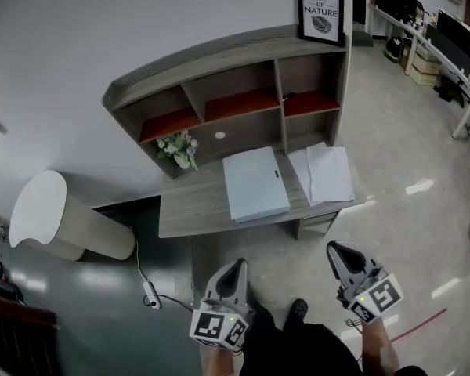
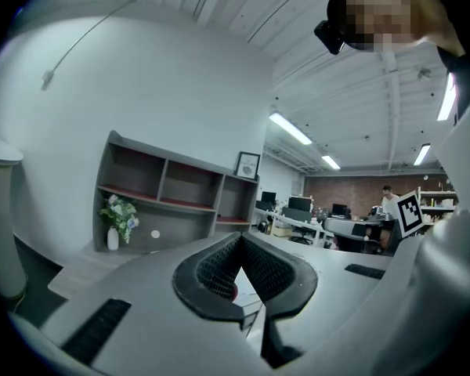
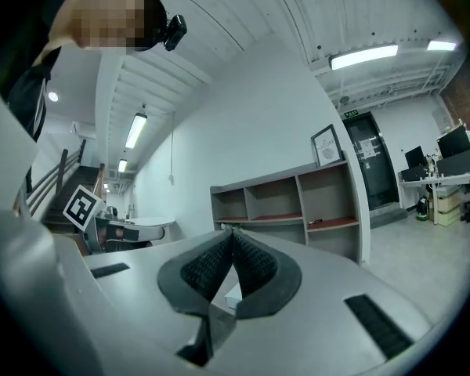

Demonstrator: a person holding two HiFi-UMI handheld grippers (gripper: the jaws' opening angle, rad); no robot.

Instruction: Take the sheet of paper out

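Both forearms are cut off at the bottom edge of the head view. In the left gripper view the left tool body covers most of the desk. Only a small white patch shows through the gap under its tips, and what it is cannot be told. Same in the right gripper view: the right tool blocks the desk top, and the pale patch below its tips is unclear. A small dark item sits in the right compartment of the shelf unit, too small to identify. The pale blue folder lies shut on the desk, inside not visible.

Both tools are closed, tips together, nothing between them, held over the floor in front of the desk. The paper sheets are white, about 2 overlapping, flat on the desk's right end, just beside the folder at its 3 o'clock. In the head view the sheets are at 12 o'clock from the right tool and 1 o'clock from the left tool, well apart from both. The folder is at 12 o'clock from the left tool. The flower vase stands at the folder's 10 o'clock. The framed print stands on the shelf unit's top, right end.
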